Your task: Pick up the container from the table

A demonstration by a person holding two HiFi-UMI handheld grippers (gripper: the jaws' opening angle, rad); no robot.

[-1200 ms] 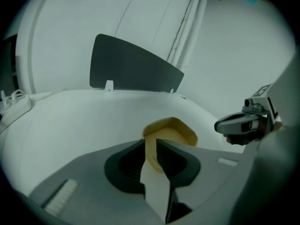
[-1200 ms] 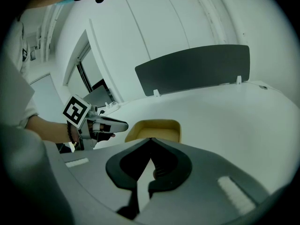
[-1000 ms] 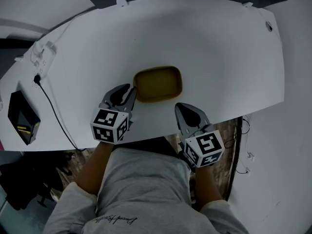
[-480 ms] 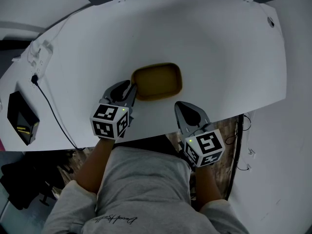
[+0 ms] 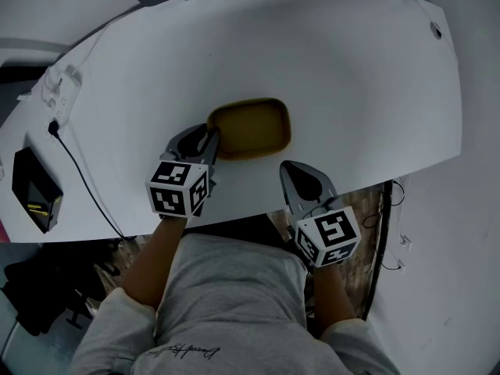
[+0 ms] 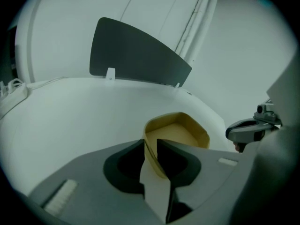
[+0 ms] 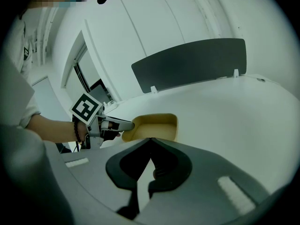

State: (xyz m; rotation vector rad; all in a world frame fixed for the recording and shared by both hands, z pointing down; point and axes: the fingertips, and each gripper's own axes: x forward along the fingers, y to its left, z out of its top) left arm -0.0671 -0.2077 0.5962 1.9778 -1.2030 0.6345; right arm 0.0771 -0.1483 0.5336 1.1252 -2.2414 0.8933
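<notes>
- left gripper: jaws pinched on the near-left wall of the yellow container; one jaw inside, one outside
- right gripper: jaws together, nothing between them; tips over the white table at its near edge, near the container's right corner, not touching it
- container: open side up, near the table's front edge; contact with the surface not discernible

A shallow mustard-yellow rounded-rectangular container (walls low, rim thin) is sitting open side up on the white table, near the middle of its near edge, long side lying along that edge. The left gripper is pinching its left wall, one jaw inside, one outside.
</notes>
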